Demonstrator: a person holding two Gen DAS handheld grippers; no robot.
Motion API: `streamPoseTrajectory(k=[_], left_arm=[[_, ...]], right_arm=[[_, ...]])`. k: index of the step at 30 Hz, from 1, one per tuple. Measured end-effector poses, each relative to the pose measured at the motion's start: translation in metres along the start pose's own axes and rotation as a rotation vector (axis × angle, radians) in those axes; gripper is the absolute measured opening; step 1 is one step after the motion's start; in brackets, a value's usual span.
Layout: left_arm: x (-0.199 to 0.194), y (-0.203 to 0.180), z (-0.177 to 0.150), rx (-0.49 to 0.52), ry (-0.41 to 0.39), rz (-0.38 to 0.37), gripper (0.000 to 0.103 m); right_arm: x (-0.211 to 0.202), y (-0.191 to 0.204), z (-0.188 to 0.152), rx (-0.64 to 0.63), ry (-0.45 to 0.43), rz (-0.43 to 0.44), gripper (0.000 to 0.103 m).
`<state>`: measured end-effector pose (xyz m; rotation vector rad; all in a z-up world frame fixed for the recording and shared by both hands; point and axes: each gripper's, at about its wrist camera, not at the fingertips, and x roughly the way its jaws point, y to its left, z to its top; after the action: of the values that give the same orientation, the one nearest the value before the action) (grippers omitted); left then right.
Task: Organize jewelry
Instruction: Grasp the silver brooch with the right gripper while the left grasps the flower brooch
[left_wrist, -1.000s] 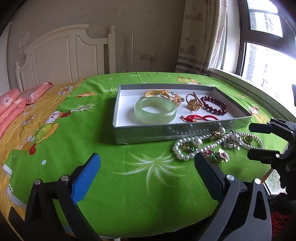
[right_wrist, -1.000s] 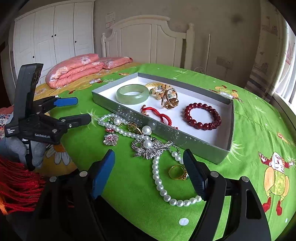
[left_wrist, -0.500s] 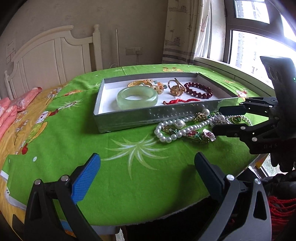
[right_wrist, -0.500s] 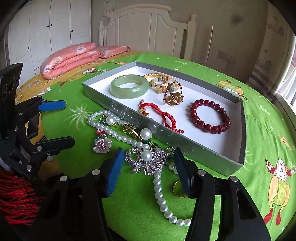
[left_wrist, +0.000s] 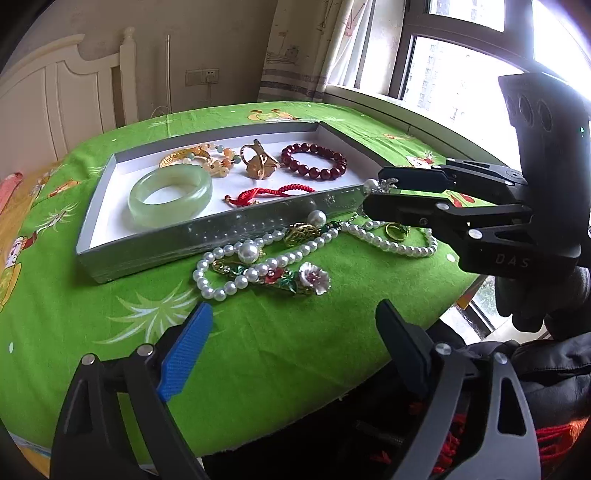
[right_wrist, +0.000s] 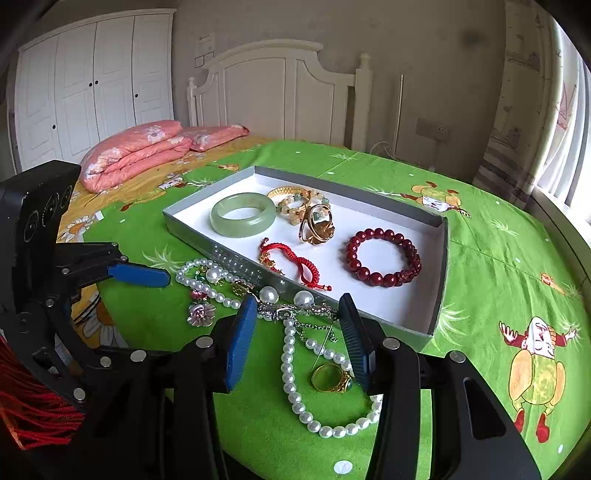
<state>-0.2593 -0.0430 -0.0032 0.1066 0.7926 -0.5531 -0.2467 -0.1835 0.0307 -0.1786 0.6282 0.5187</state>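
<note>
Both claws spread: right claw (right_wrist: 295, 314) straddles silver brooch (right_wrist: 295, 309); left claw (left_wrist: 291, 325) hovers.

Soft window (left_wrist: 461, 55) daylight, sharp, fisheye-warped edges

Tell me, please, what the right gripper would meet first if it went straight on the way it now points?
Probably the silver brooch, which lies between the right gripper's open fingertips, with the grey tray's near wall just behind it; depth is uncertain.

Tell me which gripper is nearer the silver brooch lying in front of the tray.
Right. The right gripper has its open fingers on either side of the silver brooch, just in front of the tray. The left gripper hovers open farther back, short of the pearl necklace.
</note>
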Motion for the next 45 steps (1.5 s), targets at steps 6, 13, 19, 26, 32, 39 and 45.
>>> streamPoseTrajectory(k=[6, 13, 19, 26, 32, 39, 45], left_arm=[[0.016, -0.007, 0.013, 0.019, 0.026, 0.080, 0.080], [0.023, -0.007, 0.022, 0.046, 0.022, 0.123, 0.062], [0.012, -0.016, 0.012, 0.087, 0.026, 0.070, 0.062], [-0.010, -0.020, 0.015, 0.129, 0.050, -0.005, 0.062], [-0.029, -0.021, 0.018, 0.120, 0.000, 0.005, 0.062], [-0.033, -0.014, 0.024, 0.102, -0.013, 0.030, 0.062], [-0.033, -0.009, 0.030, 0.103, -0.022, 0.063, 0.062]], right_arm=[[-0.008, -0.008, 0.000, 0.028, -0.025, 0.006, 0.046], [-0.013, -0.020, -0.005, 0.063, -0.038, 0.003, 0.046], [-0.016, -0.025, -0.008, 0.081, -0.042, 0.007, 0.046], [-0.016, -0.020, -0.007, 0.075, -0.042, 0.024, 0.046], [-0.019, -0.015, -0.005, 0.061, -0.051, 0.028, 0.046], [-0.020, -0.013, -0.003, 0.057, -0.055, 0.027, 0.046], [-0.021, -0.014, 0.003, 0.053, -0.064, 0.022, 0.046]])
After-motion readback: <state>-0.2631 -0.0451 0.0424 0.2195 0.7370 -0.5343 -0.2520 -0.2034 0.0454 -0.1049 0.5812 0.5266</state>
